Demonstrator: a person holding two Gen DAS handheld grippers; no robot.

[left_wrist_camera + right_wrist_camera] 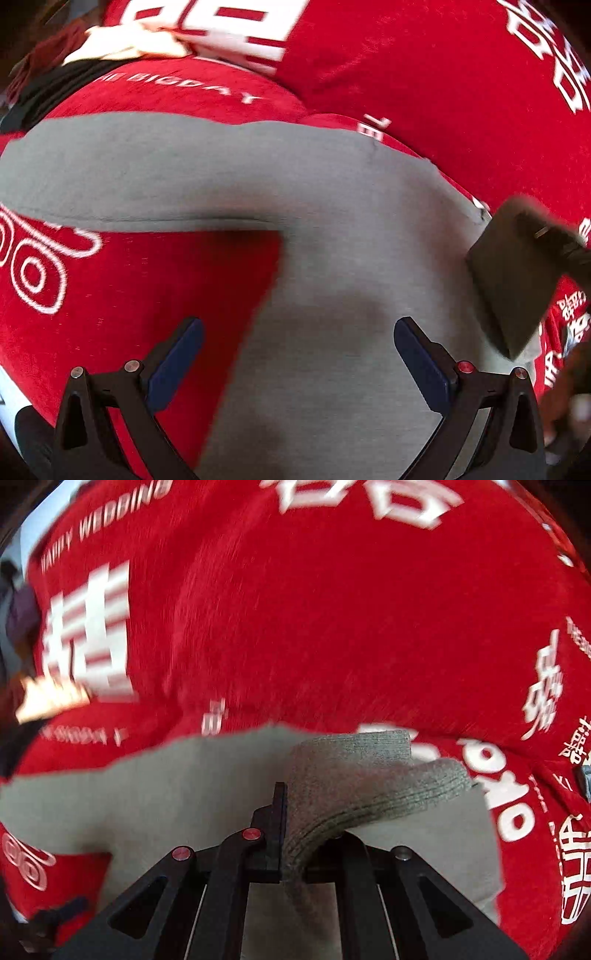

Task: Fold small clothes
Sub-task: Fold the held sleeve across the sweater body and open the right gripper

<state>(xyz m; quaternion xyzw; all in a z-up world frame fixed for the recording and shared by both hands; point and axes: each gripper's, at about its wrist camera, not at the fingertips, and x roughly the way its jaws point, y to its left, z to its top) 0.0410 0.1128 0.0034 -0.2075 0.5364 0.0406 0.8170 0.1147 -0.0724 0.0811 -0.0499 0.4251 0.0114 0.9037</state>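
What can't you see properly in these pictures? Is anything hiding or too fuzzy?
- Left wrist view: the grey garment runs off the bottom edge, so its whole shape is unclear.
- Left wrist view: the right gripper is a dark blur at the right edge.
- Right wrist view: the right gripper pinches a ribbed grey cuff; the far finger is hidden behind it.
- Both views: white print on the red blanket is smeared by motion, and the cream cloth is too blurred to name.

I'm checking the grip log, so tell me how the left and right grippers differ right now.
The left gripper is open, its blue-padded fingers spread above the grey garment, holding nothing. The right gripper is shut on the grey garment's ribbed edge, lifting it. Both are black and sit over the red printed blanket.
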